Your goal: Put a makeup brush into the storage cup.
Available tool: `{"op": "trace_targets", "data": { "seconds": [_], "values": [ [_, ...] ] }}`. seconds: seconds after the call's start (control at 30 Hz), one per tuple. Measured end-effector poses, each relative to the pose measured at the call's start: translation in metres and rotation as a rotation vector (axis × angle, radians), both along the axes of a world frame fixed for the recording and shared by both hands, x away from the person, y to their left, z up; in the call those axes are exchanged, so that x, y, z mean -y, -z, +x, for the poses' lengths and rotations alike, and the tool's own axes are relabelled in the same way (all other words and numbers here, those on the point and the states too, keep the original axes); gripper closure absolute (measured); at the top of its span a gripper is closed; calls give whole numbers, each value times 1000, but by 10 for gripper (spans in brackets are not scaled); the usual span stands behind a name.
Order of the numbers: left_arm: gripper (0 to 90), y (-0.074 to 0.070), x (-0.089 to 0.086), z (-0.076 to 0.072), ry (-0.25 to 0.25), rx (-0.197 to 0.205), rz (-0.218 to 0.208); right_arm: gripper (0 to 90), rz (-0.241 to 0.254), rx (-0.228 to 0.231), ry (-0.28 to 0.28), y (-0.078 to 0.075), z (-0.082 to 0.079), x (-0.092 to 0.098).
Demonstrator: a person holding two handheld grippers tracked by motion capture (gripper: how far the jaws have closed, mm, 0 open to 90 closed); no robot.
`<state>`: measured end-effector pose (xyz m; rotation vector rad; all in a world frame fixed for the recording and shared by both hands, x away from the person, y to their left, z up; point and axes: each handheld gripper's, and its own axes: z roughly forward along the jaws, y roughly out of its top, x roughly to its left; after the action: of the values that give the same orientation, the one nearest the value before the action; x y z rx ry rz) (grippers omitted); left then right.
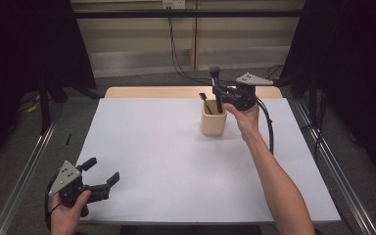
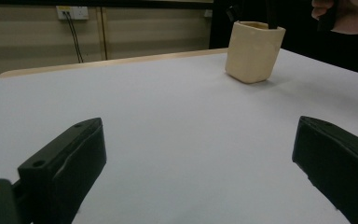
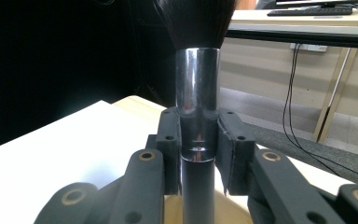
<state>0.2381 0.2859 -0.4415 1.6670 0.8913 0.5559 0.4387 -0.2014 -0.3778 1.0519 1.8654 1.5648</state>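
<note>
A cream cup point(image 1: 213, 122) stands on the white table point(image 1: 152, 161) at the back, right of centre; in the left gripper view the cup point(image 2: 254, 52) is far ahead. My right gripper point(image 1: 219, 92) is shut on a makeup brush point(image 1: 216, 83), held upright just over the cup with the bristles on top and the handle's lower end in the cup's mouth. Up close, both jaws press on the brush's silver ferrule point(image 3: 197, 100). Another dark item point(image 1: 202, 96) sticks out of the cup. My left gripper point(image 1: 102, 171) rests open at the front left corner, with nothing between its jaws.
A bare wooden strip point(image 1: 152, 92) runs along the table's far edge. Metal rails point(image 1: 24, 166) flank the table on both sides. Cables point(image 1: 176, 58) hang from a wall socket behind the table. Black curtains stand at left and right.
</note>
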Motion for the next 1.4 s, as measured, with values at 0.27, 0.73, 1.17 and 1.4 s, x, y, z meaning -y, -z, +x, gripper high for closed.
{"op": "trace_targets", "data": {
  "seconds": [0.27, 0.73, 1.17, 1.4],
  "values": [
    [28, 0, 0, 0, 0, -3, -1, 730, -10, -13, 3, 13, 0, 2],
    [28, 0, 0, 0, -2, -2, 1, 730, -20, -45, -6, 34, -3, 3],
    [28, 0, 1, 1, -1, -4, 2, 728, -22, -75, -2, 41, -6, 4],
    [28, 0, 2, 2, -5, -7, 0, 722, -25, -86, -5, 40, -5, 5]
  ]
}}
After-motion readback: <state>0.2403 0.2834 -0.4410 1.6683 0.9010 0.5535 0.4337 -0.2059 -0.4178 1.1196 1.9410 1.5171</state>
